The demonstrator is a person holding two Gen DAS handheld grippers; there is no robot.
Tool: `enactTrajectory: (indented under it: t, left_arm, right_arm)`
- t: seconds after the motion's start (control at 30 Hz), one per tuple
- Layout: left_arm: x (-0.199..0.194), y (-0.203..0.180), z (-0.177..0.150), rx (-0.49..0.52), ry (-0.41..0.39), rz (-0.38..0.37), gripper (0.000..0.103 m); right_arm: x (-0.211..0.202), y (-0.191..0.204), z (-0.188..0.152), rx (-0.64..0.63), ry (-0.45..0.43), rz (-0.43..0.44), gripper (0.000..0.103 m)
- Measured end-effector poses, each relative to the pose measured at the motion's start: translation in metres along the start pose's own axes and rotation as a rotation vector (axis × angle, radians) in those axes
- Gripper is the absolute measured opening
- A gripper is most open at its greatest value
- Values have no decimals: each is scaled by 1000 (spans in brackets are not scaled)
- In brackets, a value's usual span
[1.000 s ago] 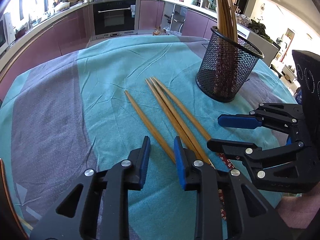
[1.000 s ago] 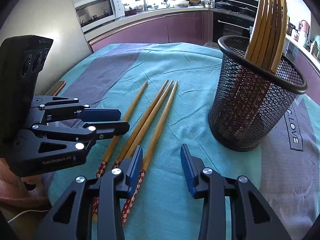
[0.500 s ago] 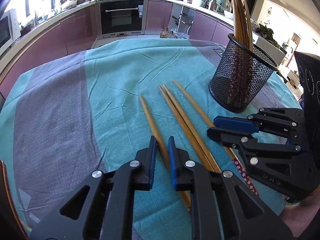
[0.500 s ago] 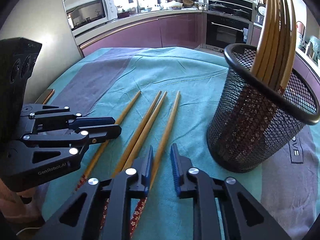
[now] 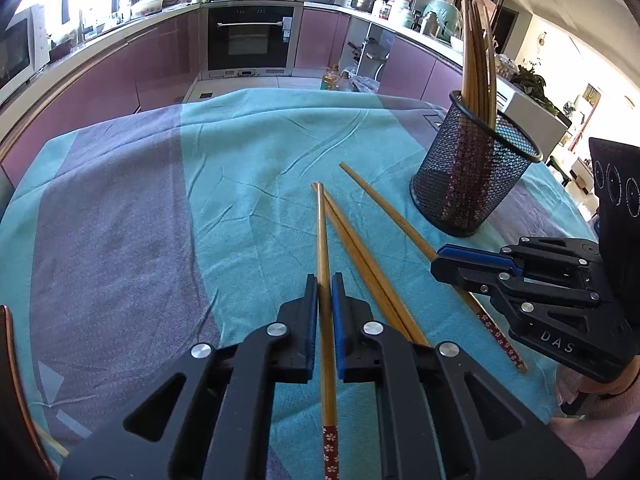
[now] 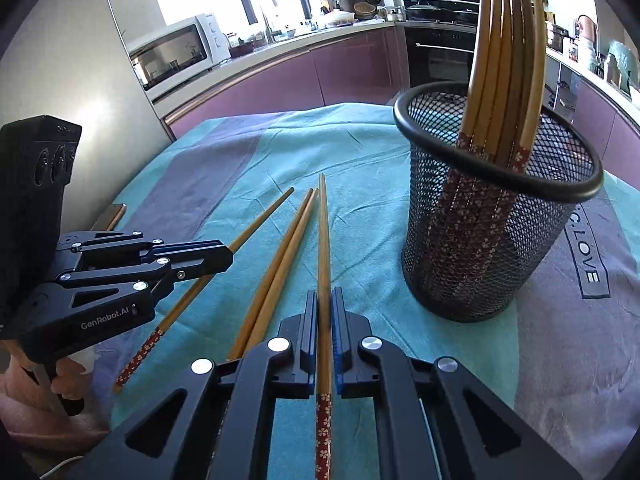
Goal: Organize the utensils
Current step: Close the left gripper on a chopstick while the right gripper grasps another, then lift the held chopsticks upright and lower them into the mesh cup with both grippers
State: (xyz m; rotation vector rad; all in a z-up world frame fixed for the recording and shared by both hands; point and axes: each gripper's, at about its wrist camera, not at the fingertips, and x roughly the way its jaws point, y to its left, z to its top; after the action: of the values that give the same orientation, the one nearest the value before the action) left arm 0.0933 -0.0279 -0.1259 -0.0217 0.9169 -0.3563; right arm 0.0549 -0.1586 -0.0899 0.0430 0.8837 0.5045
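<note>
Several chopsticks (image 6: 504, 60) already upright in mesh holder (image 6: 496, 240); four outstanding: left gripper (image 5: 325, 280) and right gripper (image 6: 325, 296) each clamped on one, pair (image 5: 360, 256) loose on cloth (image 5: 240, 184)

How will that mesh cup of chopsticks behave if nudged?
The mesh cup looks light and open-walled, so it would probably slide on the cloth. Its chopsticks stand tall and lean to one side, so it may tip that way.

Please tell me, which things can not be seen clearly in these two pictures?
- Left wrist view: the far chopstick passes under the right claw; the contact is hidden.
- Right wrist view: the chopstick disappears behind the left claw.
- Both views: each held chopstick's patterned end is cut off by the bottom edge.
- Cup: its bottom is hidden by mesh.
</note>
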Motion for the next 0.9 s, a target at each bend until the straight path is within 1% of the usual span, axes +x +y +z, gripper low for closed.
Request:
enactTrajectory:
  t: [0.2, 0.33, 0.67, 0.9]
  left_arm:
    - [-18, -3, 5, 2, -27, -53, 7]
    - [-35, -6, 11, 10, -54, -102, 7]
    - [-84, -9, 27, 20, -151, -218, 7]
    - [-117, -10, 38, 16, -224, -268, 7]
  right_arm:
    - [-16, 0, 3, 13, -41, 49, 6]
    - [-30, -3, 5, 28, -79, 80, 6]
    - [-72, -15, 10, 57, -193, 99, 6]
    - [-92, -24, 13, 65, -252, 107, 6]
